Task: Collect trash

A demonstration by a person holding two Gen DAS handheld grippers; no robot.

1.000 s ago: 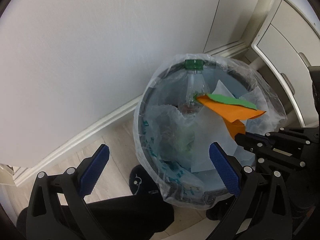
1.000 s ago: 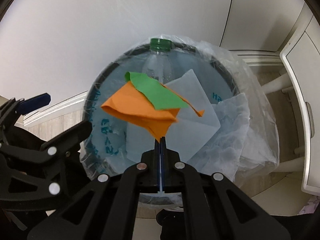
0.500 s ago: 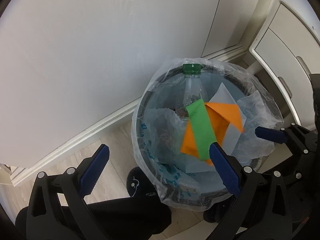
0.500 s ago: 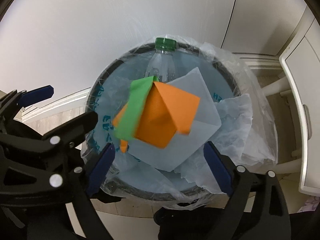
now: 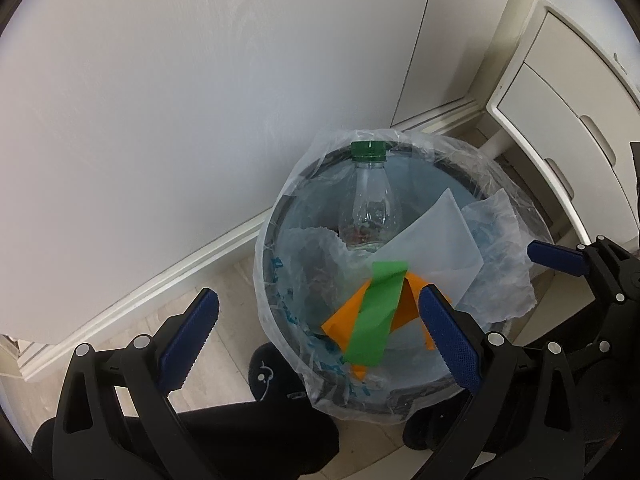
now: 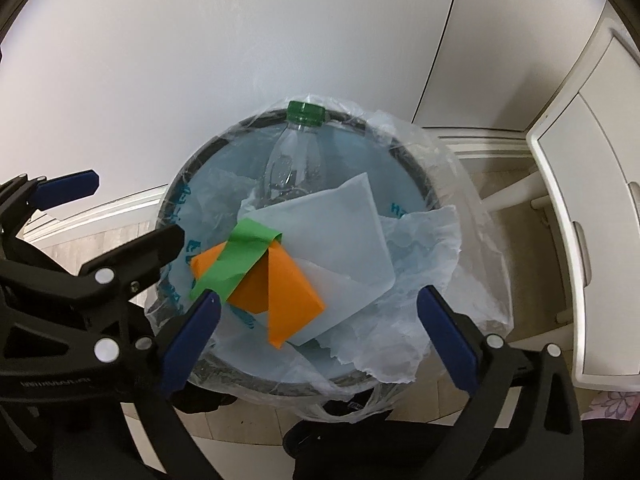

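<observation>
**Dropping paper into the bin**

Hovering over the round grey bin lined with clear plastic [image 6: 416, 184], the right hand-held gripper [image 6: 316, 324] is opening wide, nothing between its jaws. The folded orange-and-green paper scrap [image 6: 276, 280] lies inside atop white sheets, beside the clear plastic bottle with a green cap [image 6: 298, 148]. Left hand-held gripper [image 5: 316, 332] gapes wide and empty, likely free for more.

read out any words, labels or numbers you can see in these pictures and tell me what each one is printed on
Teal print on the bin liner: broken up by folds, not readable as a word.
Embossed line on the black arm of the left hand-held gripper: too small and blurred to read.
Small white mark on a black thing on the floor: a drawing, not text.
Clear bottle with green cap, and the orange and green paper: no text visible.
</observation>
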